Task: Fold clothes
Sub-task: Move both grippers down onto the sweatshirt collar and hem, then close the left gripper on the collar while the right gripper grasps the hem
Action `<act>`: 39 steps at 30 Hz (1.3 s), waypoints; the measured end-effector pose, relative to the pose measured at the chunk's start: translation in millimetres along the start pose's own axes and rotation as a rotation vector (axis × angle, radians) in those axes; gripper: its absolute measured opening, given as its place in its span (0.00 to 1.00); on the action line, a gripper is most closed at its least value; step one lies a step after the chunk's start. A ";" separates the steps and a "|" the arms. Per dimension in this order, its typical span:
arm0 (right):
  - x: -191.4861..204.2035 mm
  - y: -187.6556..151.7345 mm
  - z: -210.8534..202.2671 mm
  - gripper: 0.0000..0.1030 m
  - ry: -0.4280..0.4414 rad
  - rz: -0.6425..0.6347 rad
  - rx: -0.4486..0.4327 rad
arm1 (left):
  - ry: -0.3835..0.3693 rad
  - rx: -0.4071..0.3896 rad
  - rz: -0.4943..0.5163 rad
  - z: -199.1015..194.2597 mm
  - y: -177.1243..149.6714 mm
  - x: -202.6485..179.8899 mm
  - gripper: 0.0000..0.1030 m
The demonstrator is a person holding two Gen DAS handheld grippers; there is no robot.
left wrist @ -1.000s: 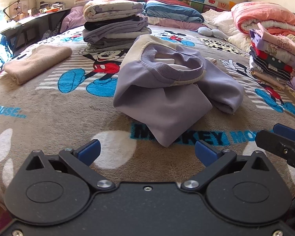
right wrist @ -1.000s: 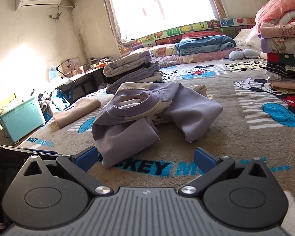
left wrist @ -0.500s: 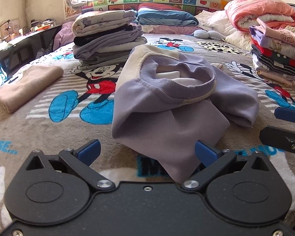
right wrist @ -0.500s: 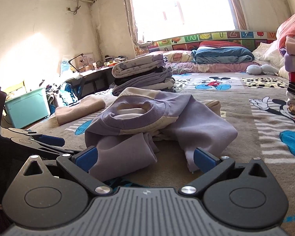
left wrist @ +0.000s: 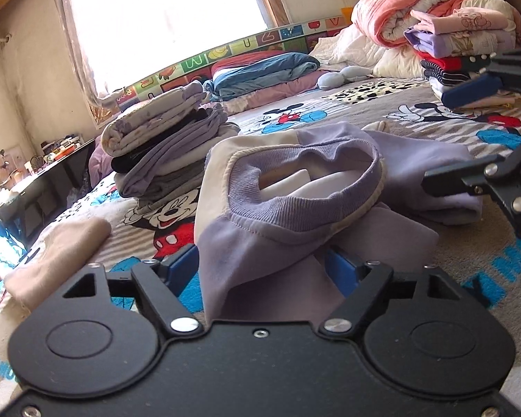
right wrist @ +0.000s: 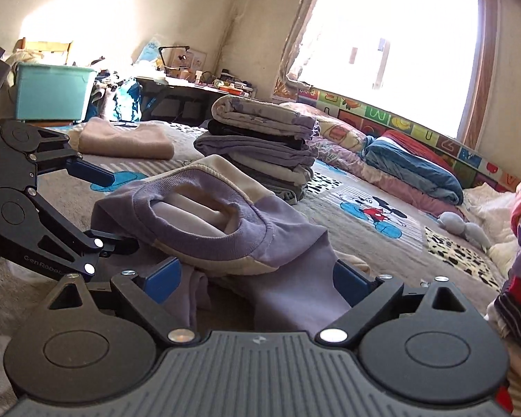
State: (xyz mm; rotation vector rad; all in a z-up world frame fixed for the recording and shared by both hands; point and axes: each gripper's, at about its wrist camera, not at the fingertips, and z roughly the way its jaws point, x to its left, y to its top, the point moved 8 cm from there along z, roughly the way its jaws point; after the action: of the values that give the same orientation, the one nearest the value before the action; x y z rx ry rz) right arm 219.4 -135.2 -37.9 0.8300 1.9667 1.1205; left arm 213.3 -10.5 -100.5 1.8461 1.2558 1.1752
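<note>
Lilac cotton sweatshirt with cream panels and a ribbed collar (left wrist: 295, 205) lay crumpled in the middle of both views, on the grey cartoon-print blanket (left wrist: 382, 104) covering the bed. In the left wrist view the left gripper (left wrist: 260, 267) sat low at the bottom centre, its blue-padded fingers (left wrist: 180, 267) spread wide on either side of a hanging fold of the garment, not yet clenched on it. In the right wrist view the right gripper (right wrist: 257, 278) was likewise spread, its blue fingers (right wrist: 163, 274) flanking a lilac sleeve or hem at the lower centre. Whether any pad touched the cloth could not be told.

A stack of folded grey and lilac clothes (left wrist: 163, 146) stood behind the sweatshirt at centre left, and a folded beige towel-like piece (left wrist: 55, 257) lay at the lower left.

The step in hand looked like the first pickup. Next, each gripper would likely need to close on one layer of edge, then lift and spread the sweatshirt flat before any fold.
</note>
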 end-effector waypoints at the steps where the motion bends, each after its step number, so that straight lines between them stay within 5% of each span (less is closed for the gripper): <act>1: -3.7 2.1 3.1 0.89 0.000 -0.030 0.006 | -0.002 -0.003 0.000 2.5 -0.4 0.7 0.73; 9: -29.0 -1.6 52.4 0.63 0.030 -0.308 0.123 | 0.004 -0.051 -0.046 9.3 -6.0 8.9 0.41; 16: -24.3 1.6 88.4 0.63 0.087 -0.504 0.162 | -0.026 -0.046 -0.116 12.9 -13.6 21.5 0.15; 24: -7.3 22.9 100.6 0.69 0.259 -0.765 0.207 | -0.062 -0.037 -0.173 13.5 -22.5 30.3 0.11; 31: 0.9 35.5 117.2 0.69 0.378 -0.787 0.303 | -0.085 -0.022 -0.232 15.0 -29.5 38.1 0.11; 35: 5.4 39.7 119.9 0.28 0.445 -0.709 0.347 | -0.089 -0.020 -0.251 13.9 -31.7 38.9 0.11; 39: 1.5 47.8 108.8 0.18 0.463 -0.591 0.329 | -0.094 -0.030 -0.287 14.1 -31.0 45.4 0.11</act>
State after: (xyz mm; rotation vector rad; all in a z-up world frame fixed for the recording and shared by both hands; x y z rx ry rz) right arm 316.8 -67.1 -35.7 0.0969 2.5895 0.6770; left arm 221.1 43.1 -117.7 1.6149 1.3867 0.9367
